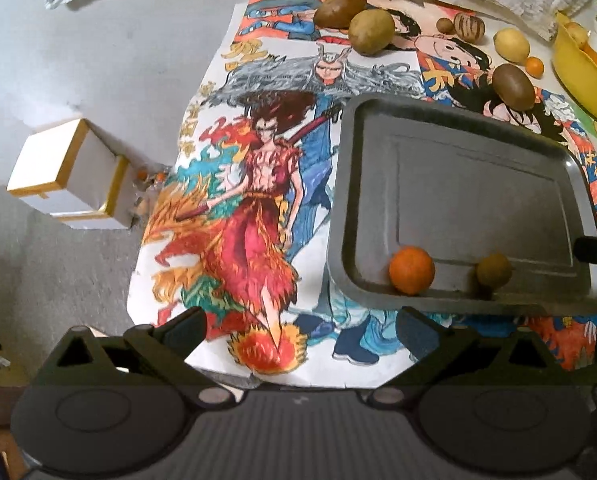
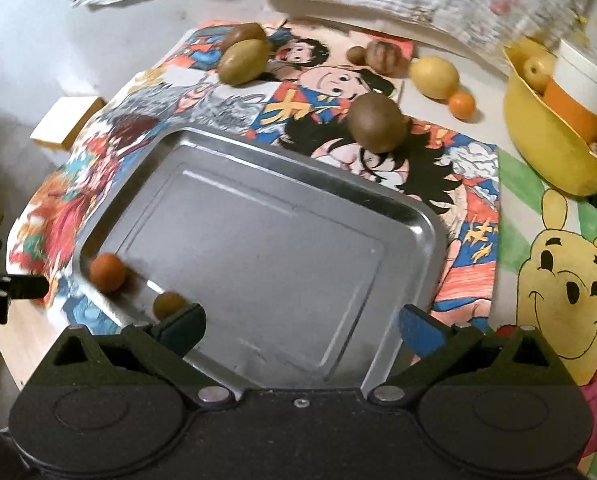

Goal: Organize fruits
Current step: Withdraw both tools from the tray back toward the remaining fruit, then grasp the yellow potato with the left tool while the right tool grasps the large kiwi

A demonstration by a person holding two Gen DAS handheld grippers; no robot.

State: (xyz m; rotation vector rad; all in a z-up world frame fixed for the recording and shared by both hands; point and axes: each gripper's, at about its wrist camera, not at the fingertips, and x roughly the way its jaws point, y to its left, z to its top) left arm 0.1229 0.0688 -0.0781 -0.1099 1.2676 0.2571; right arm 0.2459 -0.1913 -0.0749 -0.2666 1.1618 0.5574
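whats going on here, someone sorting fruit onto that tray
Yes. Both hand-held grippers, left and right, are open and empty above the metal tray. Only an orange and a small brown fruit lie in the tray. The lemon, the kiwi and other fruit wait on the drawings beyond it.

Left gripper [image 1: 300,330]: jaws spread wide, nothing between the fingers, held above the table. Right gripper [image 2: 300,330]: jaws likewise parted and empty, tilted downward; its fingertip [image 1: 594,251] shows at the left view's right edge.
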